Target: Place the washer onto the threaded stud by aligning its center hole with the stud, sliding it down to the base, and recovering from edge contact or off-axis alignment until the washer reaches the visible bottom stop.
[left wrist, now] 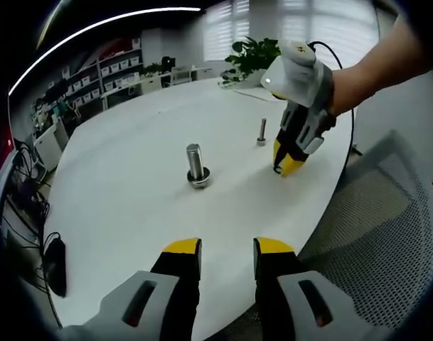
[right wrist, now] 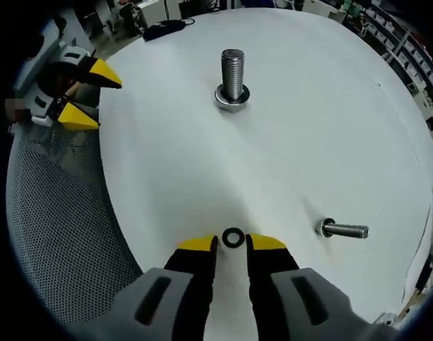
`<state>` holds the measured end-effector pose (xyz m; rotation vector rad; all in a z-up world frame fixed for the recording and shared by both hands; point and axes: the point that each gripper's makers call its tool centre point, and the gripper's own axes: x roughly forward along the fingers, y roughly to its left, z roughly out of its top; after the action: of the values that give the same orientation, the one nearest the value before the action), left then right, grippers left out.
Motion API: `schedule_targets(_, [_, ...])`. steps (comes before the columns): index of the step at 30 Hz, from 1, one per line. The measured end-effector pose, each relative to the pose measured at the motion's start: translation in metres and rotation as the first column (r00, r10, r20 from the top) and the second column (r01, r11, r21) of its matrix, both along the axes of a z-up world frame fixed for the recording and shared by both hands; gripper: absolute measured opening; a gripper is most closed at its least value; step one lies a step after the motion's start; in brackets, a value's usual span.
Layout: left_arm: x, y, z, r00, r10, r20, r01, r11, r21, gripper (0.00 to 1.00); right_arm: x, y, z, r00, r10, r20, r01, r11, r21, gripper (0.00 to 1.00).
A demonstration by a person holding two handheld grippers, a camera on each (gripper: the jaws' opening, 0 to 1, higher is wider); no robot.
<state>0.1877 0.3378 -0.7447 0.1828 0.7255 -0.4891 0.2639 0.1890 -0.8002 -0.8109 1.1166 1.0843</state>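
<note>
In my right gripper view, the washer [right wrist: 233,237] lies flat on the white tabletop [right wrist: 308,121] at lower centre of the frame, just ahead of my right gripper [right wrist: 232,244], whose yellow tips stand narrowly apart on either side of it. I cannot tell whether the tips touch the ring; it is not lifted. The large threaded stud [right wrist: 232,74] stands upright near the top centre on its wide base, well apart from the washer. A smaller bolt [right wrist: 342,229] stands on its head at right of centre, near my gripper. At upper left, my left gripper [right wrist: 86,94] hangs over the tabletop's edge above a mesh chair [right wrist: 60,213], jaws spread and holding nothing.

In my left gripper view, the left gripper [left wrist: 227,248] rises from the bottom with a clear gap between its yellow tips, empty. The stud [left wrist: 195,165] sits at centre frame, the small bolt [left wrist: 262,132] to its upper right. The right gripper [left wrist: 286,165] points down at the tabletop [left wrist: 131,213] right of centre, tips touching or nearly touching the surface.
</note>
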Motion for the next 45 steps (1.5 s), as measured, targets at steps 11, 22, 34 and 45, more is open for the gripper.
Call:
schedule_targets(11, [-0.0003,0.0,0.0007,1.0,0.001,0.003,-0.001,1.0,-0.001,0.27,0.0005,-0.0001,-0.0005,0.999,0.032,0.02,-0.033,0.999,0.04,0.2])
schedule_targets(22, [-0.0002,-0.0006,-0.0005,1.0,0.0,-0.004,0.0,1.0,-0.002,0.27,0.0028,-0.0011,-0.0021,0.993,0.116,0.011,-0.115,0.993,-0.034,0.17])
schedule_targets(34, [-0.0009,-0.0008,-0.0027,1.0,-0.004,-0.013,0.004,1.0,0.004,0.26,0.0024,0.0012,-0.0034,0.987,0.16,0.015,-0.156,0.978,-0.141,0.15])
schedule_targets(45, [-0.0005,0.0003,-0.0027,1.0,0.002,-0.015,-0.002,1.0,0.003,0.26,0.0037,-0.0006,-0.0021,0.997,0.078,0.025,-0.076,0.993,-0.087,0.14])
